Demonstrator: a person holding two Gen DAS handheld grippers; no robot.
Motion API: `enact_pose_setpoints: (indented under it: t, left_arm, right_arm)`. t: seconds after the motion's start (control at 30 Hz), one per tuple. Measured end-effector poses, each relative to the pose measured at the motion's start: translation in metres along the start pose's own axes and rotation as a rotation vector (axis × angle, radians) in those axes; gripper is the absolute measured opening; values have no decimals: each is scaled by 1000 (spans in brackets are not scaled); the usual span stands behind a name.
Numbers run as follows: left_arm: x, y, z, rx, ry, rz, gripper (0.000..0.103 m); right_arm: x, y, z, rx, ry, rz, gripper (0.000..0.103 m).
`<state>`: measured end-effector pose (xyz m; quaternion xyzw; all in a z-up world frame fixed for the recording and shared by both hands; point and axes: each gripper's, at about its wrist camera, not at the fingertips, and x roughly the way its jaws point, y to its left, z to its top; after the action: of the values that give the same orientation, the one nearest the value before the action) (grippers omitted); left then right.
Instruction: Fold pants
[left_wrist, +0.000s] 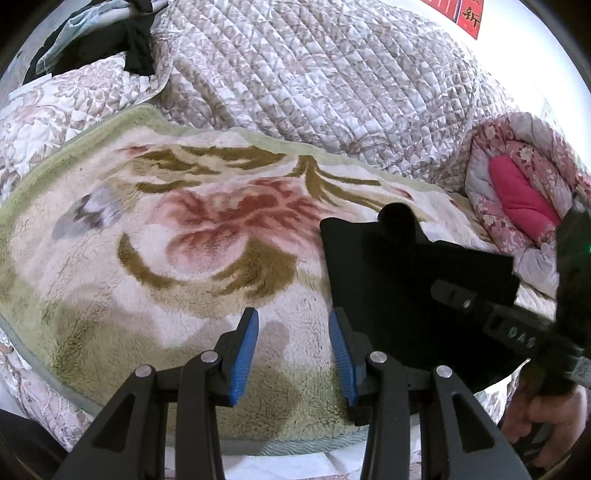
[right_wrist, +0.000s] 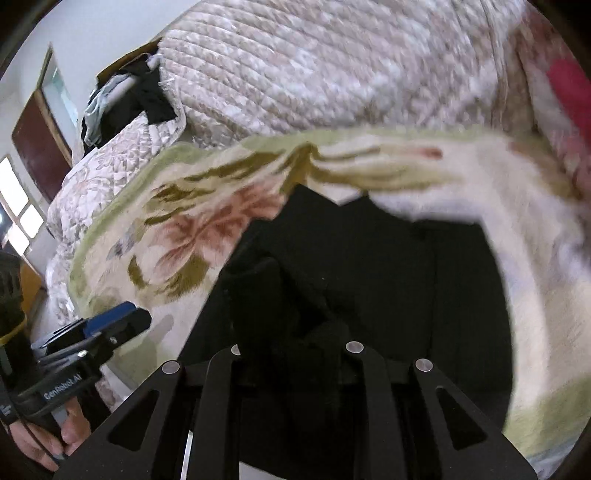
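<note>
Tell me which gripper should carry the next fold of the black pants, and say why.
Right. The right gripper is already bunched into the black pants, its fingertips buried in cloth. The left gripper stands open and empty over the floral blanket, beside the pants' edge; it could pin the cloth.
</note>
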<state>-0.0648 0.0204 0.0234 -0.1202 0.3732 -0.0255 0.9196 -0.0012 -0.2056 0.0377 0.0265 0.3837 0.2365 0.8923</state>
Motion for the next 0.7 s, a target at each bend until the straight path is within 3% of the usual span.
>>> enact_pose_setpoints:
  t: [0.1,0.27,0.4,0.43,0.57,0.7]
  left_arm:
    - [-3,2,1,-5,-11,0,42]
    - [-6,12,3,-35,-22,17,42]
    - [-7,22,4,-64,-26,32,42]
    - [-7,23,5,-69,-27,33,42]
    - [-7,24,5,-69,-29,30,42]
    - [-8,26,5,-71,-38,33,42]
  right_arm:
    - [-6,16,8,-38,-27,3,18]
    - [14,35,-7,-104,21,-22,18]
    - [16,38,-14,-118,2,-30,23]
    - [15,39,-12,-118,4,-28,25]
    - [13,47,-13,-129,8,47,57]
    - [2,57,-16,-145,-20,129,57]
